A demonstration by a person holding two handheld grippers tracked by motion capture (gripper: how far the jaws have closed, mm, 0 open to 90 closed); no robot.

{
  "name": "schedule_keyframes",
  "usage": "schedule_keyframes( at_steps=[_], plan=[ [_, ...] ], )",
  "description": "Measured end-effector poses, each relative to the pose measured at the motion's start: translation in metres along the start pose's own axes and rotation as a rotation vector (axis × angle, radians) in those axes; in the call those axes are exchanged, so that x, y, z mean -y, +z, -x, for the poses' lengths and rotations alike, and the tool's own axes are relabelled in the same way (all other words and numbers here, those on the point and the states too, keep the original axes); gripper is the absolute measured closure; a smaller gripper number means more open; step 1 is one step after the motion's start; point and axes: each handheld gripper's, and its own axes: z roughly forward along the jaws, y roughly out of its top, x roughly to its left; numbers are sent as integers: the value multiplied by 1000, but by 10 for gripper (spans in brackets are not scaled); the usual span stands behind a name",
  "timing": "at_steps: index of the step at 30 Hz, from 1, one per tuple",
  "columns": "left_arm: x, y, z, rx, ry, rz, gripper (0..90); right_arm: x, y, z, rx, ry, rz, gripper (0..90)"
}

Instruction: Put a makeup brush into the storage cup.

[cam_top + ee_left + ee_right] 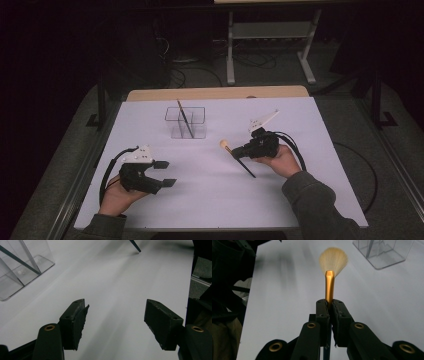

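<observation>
Right now right tool (238, 151) pinches gold-ferruled fan makeup brush (226, 145), long axis 10-to-4; clear acrylic organiser box (185, 122) lies at 10–11 o'clock, nearer right tool. Left tool (165, 173) spread, idle.

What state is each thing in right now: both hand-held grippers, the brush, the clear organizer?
Left hand-held gripper: open, holding nothing.
Right hand-held gripper: shut on the fan brush.
Fan brush: held, bristles forward.
Clear organizer: upright, a dark brush leaning inside.

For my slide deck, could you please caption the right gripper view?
Right gripper shut on a gold-ferruled fan brush, bristles up, with the clear organizer beyond.
</observation>
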Motion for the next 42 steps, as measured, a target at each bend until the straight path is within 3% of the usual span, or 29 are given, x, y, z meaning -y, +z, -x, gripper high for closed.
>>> schedule_keyframes(
  at_steps=[11,20,31,42],
  plan=[
    [-4,5,4,15,1,11,332,-4,-3,-9,-35,-16,87,833],
    [-19,10,7,48,10,24,346,-9,1,-22,-56,-55,105,833],
    [-59,13,8,80,34,15,394,-15,15,-39,-90,-101,111,833],
    [-93,24,11,115,49,-33,411,-18,18,-48,-101,-131,120,833]
  ],
)
